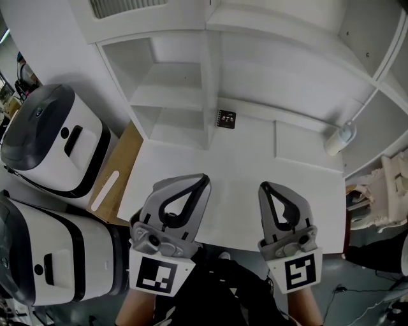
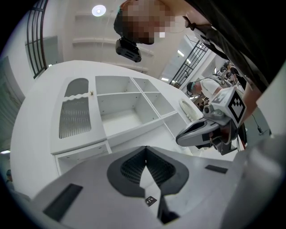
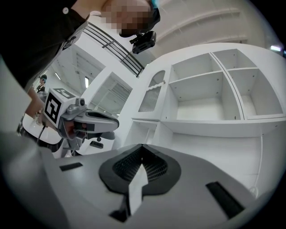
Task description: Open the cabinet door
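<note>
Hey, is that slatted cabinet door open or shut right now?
Shut: the slatted door lies flush in its frame, with its knob next to the open shelves.

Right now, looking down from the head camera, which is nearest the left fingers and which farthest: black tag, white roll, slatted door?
1. The black tag, just ahead, at the back of the counter.
2. The white roll, back right.
3. The slatted door, top left, highest up.

left tool (image 1: 203, 179), right tool (image 1: 263, 188): grey, black-lined | clothing (image 1: 217, 288): black
</note>
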Demonstrator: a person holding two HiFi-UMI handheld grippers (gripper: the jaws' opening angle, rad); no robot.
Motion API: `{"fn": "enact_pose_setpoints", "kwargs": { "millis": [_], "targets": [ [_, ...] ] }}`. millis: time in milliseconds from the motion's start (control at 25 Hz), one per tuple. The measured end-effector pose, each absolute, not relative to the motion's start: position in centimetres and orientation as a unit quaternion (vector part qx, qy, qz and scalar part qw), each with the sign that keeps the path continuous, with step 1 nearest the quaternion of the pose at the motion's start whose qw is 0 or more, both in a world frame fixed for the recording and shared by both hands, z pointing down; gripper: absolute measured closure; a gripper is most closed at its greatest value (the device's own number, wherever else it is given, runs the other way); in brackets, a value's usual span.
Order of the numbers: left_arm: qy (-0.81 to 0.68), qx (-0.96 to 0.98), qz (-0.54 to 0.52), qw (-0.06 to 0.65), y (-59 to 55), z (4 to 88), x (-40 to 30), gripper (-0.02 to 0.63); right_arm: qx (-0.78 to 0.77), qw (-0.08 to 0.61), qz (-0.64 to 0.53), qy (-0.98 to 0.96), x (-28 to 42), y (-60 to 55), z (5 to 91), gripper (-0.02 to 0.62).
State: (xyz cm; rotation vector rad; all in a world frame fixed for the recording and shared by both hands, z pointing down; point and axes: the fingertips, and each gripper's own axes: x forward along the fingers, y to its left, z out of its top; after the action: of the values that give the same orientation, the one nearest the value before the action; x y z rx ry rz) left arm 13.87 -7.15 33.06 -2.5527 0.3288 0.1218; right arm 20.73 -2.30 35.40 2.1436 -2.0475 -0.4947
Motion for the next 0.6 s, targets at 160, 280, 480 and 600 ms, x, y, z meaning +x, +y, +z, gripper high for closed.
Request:
{"fn": "enact_pose_setpoints", "kwargs": {
  "millis": [160, 280, 480, 600],
  "targets": [
    [0.119, -0.952, 0.047, 0.279, -9.2, 33.0, 13.5, 0.606, 0.714, 0.074, -0.164, -0.676, 20.4, -4.2, 35.4, 0.598],
    [0.115, -0.952, 0.049, 0.278, -10.5, 33.0, 13.3, 0.607, 0.717, 0.072, -0.165, -0.673, 20.1, -5.5, 35.2, 0.598],
    [0.112, -0.953, 0.053, 0.277, -12.5, 33.0, 13.0, 0.607, 0.718, 0.073, -0.168, -0.672, 19.6, -7.4, 34.9, 0.598],
    [0.111, -0.953, 0.055, 0.277, -13.4, 32.9, 12.9, 0.607, 0.717, 0.074, -0.171, -0.671, 19.4, -8.4, 34.8, 0.598]
  ]
}}
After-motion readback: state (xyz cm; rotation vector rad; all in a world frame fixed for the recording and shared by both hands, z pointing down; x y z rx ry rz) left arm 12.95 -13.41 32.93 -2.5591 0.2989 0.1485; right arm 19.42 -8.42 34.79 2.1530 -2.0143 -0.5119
